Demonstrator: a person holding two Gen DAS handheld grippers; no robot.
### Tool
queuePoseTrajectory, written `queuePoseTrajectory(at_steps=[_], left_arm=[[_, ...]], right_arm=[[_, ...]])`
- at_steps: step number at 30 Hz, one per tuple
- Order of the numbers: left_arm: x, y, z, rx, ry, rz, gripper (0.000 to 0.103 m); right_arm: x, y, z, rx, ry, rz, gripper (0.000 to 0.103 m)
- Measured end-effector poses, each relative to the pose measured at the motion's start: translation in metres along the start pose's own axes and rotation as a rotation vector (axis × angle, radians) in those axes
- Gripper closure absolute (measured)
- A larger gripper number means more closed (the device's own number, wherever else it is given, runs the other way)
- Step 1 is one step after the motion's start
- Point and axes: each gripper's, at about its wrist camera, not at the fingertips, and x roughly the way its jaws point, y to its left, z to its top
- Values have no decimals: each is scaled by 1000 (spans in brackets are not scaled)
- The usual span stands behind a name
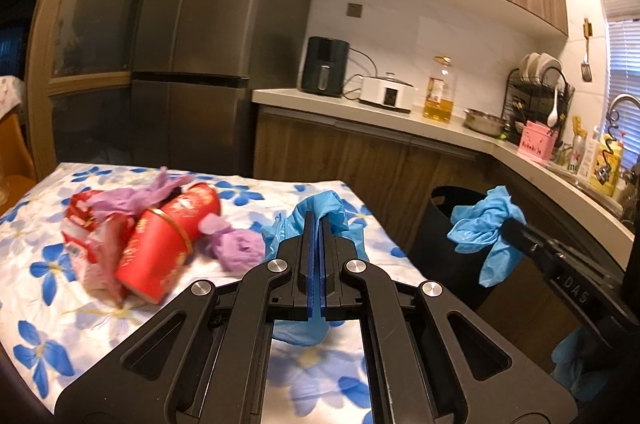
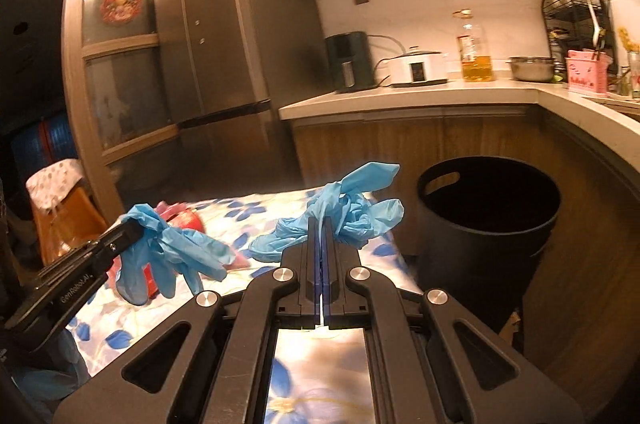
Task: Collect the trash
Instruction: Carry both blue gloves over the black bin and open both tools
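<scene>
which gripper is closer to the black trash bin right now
Right. The right gripper, shut on a blue glove, is beside the black bin; the left gripper, shut on another glove, is over the table.

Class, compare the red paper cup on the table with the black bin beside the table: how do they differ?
The red paper cup lies tipped on the floral table; the black bin stands upright on the floor. The cup is small and patterned; the bin is far larger and plain. Both are round, open-topped containers.

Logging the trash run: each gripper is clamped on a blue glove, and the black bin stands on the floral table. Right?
One error: the black bin stands on the floor beside the floral table, as the right wrist view shows. Both the left gripper and right gripper do clamp a blue glove.
</scene>
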Motion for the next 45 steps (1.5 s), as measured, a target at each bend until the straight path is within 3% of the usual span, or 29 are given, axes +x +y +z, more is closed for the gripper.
queuePoseTrajectory(at_steps=[28, 45], left_arm=[[77, -138, 35, 127, -41, -219, 103], [133, -185, 46, 114, -31, -297, 103]], right_arm=[[-25, -109, 42, 52, -149, -249, 102], [0, -142, 59, 67, -175, -271, 102]])
